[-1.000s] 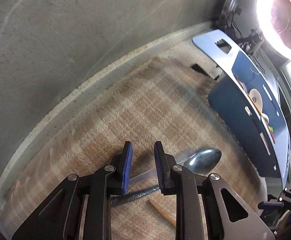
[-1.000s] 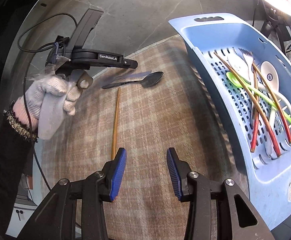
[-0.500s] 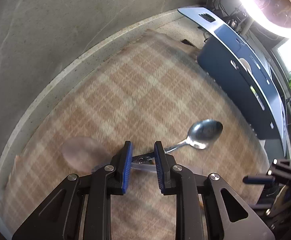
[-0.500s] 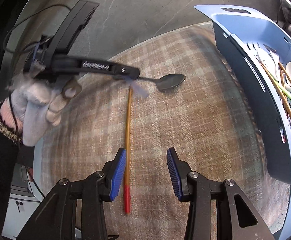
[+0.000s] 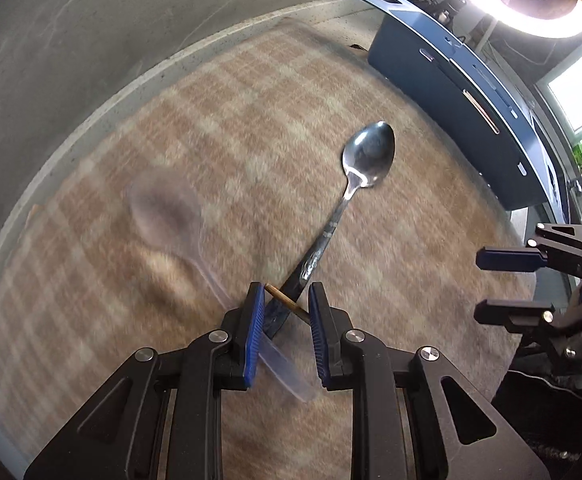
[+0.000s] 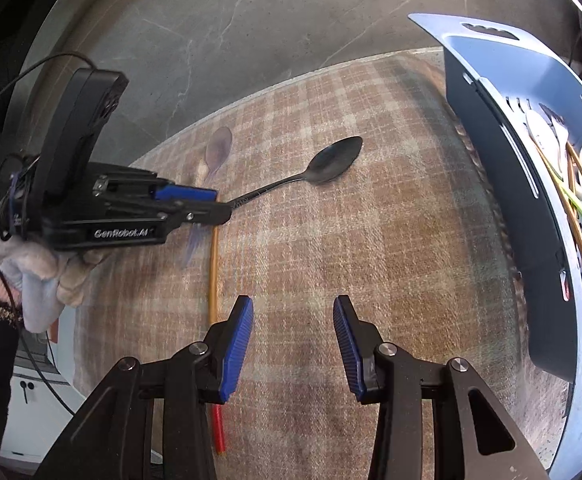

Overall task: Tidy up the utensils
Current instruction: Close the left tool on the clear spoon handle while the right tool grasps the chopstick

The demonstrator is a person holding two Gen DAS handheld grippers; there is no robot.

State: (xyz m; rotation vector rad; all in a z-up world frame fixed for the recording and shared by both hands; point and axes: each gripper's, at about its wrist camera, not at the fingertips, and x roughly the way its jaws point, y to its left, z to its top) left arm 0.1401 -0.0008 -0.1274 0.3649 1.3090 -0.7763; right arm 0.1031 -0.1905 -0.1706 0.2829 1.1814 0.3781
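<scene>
Currently, left wrist view: left gripper [image 5: 285,312] jaws narrowed on a clear plastic spoon [image 5: 167,216], lifted and blurred above the plaid cloth [image 5: 211,128]; metal spoon [image 5: 367,156] and chopstick [image 5: 287,301] lie beneath. Right wrist view: right gripper [image 6: 293,340] jaws half-open, empty, hovering near the chopstick; blue basket [image 6: 503,128] at right holds sorted utensils. Carrying step; next probably calls for moving the clear spoon over to the basket.

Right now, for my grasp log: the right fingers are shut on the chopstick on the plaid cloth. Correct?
Not quite. The right gripper is open and holds nothing. The chopstick does lie on the plaid cloth, but off to the left of the gap between the fingers. The right wrist view shows this.
</scene>
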